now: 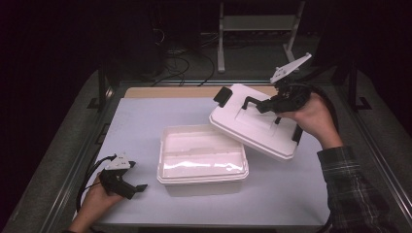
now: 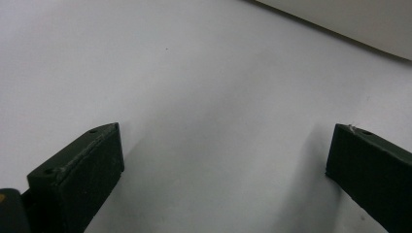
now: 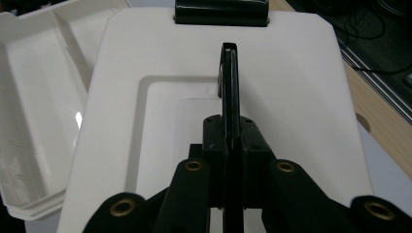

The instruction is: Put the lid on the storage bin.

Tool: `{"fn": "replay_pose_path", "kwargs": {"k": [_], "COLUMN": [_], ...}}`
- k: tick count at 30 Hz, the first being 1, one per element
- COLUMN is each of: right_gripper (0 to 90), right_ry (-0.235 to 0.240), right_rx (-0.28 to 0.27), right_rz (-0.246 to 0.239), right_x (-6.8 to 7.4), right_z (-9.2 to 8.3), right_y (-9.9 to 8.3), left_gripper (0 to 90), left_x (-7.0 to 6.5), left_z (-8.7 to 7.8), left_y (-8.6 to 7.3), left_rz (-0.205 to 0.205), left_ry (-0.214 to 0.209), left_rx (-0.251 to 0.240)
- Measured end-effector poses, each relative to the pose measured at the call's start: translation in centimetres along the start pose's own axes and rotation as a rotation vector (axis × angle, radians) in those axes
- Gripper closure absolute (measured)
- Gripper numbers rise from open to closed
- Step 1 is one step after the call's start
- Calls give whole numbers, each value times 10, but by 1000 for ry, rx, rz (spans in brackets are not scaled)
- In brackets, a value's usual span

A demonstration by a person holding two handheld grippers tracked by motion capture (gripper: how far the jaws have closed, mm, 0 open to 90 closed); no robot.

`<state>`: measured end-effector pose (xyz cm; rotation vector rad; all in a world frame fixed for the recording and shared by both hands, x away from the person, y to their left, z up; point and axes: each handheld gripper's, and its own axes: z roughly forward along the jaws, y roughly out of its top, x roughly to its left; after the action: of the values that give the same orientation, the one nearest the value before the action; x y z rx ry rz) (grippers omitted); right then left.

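Right gripper (image 1: 272,103) clenched on one lid's (image 1: 252,127) black handle (image 3: 230,77), left gripper (image 1: 137,186) released, one open box (image 1: 201,160)

Wide-spread claw (image 2: 223,160) over bare white table (image 2: 194,82), box edge (image 2: 350,24) beyond.

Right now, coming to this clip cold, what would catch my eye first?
First the white lid, held tilted in the air at right of centre by the right gripper, whose jaws are shut on the lid's black handle. Just below and left of it, the open white box sits mid-table with nothing visible inside. At the near left, the left gripper rests on the white table with its jaws apart.
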<state>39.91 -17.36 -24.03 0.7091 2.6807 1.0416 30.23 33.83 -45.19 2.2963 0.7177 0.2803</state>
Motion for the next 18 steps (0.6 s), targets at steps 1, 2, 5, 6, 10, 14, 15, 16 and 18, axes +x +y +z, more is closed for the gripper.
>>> {"fn": "replay_pose_path", "kwargs": {"k": [1, 2, 5, 6, 10, 14, 15, 16, 18], "right_gripper": [838, 838, 838, 838, 838, 838, 838, 838, 838], "right_ry": [11, 20, 47, 54, 108, 151, 161, 177, 206], "right_rx": [0, 1, 6, 7, -4, -6, -3, -3, -2], "right_rz": [-9, -19, -49, -59, -92, -140, -148, -157, -185], "right_x": [3, 5, 12, 15, 23, 32, 33, 35, 40], "right_z": [2, 4, 11, 13, 22, 32, 34, 37, 43], "right_y": [3, 6, 14, 17, 26, 36, 37, 40, 45], "left_gripper": [0, 0, 0, 0, 0, 0, 0, 0, 0], "left_x": [0, 0, 0, 0, 0, 0, 0, 0, 0], "left_z": [0, 0, 0, 0, 0, 0, 0, 0, 0], "left_y": [0, 0, 0, 0, 0, 0, 0, 0, 0], "left_rz": [2, 2, 2, 2, 2, 2, 2, 2, 2], "left_ry": [0, 0, -1, -1, -1, -1, -1, -1, -1], "left_rx": [2, 2, 2, 2, 3, 2, 2, 2, 2]}}
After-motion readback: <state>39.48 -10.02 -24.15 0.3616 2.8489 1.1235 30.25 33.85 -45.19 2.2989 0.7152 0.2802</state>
